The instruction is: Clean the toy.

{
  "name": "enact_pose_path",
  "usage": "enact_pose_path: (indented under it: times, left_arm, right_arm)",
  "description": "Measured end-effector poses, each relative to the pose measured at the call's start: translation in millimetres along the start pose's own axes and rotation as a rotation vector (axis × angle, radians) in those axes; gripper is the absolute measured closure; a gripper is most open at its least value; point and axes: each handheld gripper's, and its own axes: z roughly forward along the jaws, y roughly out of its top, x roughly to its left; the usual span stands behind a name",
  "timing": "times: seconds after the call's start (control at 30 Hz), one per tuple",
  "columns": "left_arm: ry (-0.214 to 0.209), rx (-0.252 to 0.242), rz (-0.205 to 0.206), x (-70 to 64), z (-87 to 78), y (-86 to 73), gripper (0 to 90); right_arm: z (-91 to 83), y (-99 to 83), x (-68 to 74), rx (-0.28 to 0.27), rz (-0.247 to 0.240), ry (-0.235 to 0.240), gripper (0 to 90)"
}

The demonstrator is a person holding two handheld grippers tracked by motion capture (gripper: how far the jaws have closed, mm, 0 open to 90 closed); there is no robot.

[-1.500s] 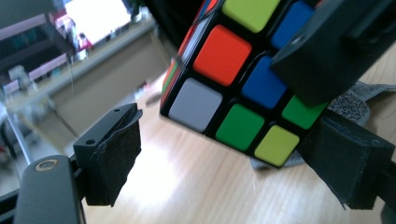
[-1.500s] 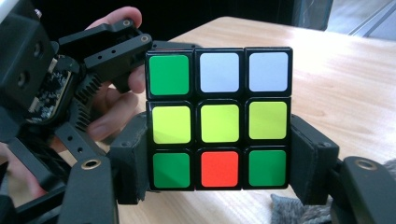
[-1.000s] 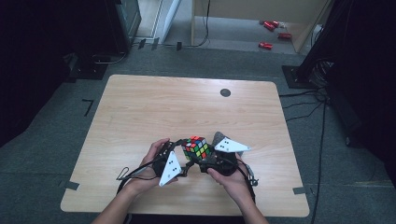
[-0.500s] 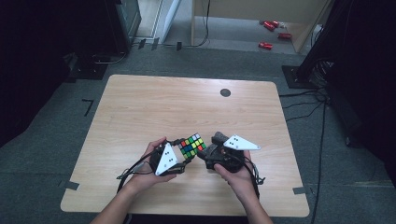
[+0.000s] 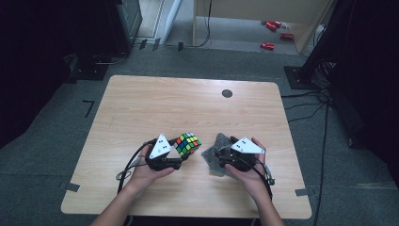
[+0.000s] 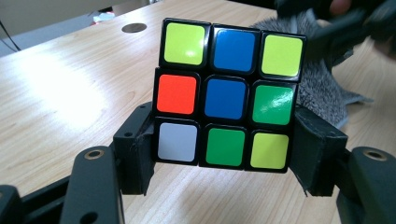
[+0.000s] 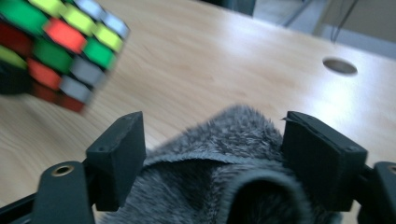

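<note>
A: Where is the cube [image 6: 226, 95]?

B: Clamped between the jaws of the left gripper [image 5: 181, 153], lifted a little over the table [image 5: 155, 103]. In the left gripper view the two black jaws press on the lower part of its left and right sides, and the face turned to the camera shows yellow, blue, yellow across the top row, orange, blue, green in the middle, and white, green, yellow along the bottom.

A: And from above?

B: In the high view the cube [image 5: 187, 144] sits at the front middle of the table, just to the right of the left hand [image 5: 148, 172], with the grey three-cornered plate tilted over that gripper.

A: What about the right gripper [image 7: 229, 140]?

B: Its jaws stand apart, with a grey furry cloth [image 7: 219, 158] lying bunched between them. In the right gripper view the cloth fills the gap, but I cannot tell whether either jaw actually touches it. The cube [image 7: 56, 46] shows blurred at the upper left of that view, near but apart from the cloth.

A: Where is the cloth on the table?

B: In the high view the cloth [image 5: 214, 153] lies under and just left of the right hand [image 5: 247, 174], near the cube without touching it. A small dark round hole [image 5: 227, 93] sits toward the far edge of the table.
</note>
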Motion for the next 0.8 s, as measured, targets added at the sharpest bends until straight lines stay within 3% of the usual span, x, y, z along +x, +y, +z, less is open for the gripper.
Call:
enact_pose_path:
  times: [0.13,0.33,0.47,0.57,0.8]
  left_arm:
    - [0.000,0.000,-0.031,3.0,-1.8,0.8,34.5]
    - [-0.037,-0.013,-0.056,4.3,-3.0,1.5,34.5]
    - [-0.037,-0.021,-0.069,5.8,-4.0,1.8,34.5]
    - [-0.035,-0.021,-0.066,5.5,-4.0,1.5,34.5]
    - [-0.034,-0.005,-0.042,1.7,-1.0,0.4,34.5]
  right_arm:
    - [11.8,-12.6,-4.1,0.084,0.007,-0.034,20.6]
    - [27.4,-28.1,-4.9,0.208,0.040,-0.045,24.8]
    - [29.9,-31.2,-5.7,0.210,0.105,-0.021,39.4]
    - [28.6,-31.6,-4.1,0.199,0.092,-0.003,54.4]
    - [24.6,-25.1,-0.3,0.190,0.063,0.011,66.8]
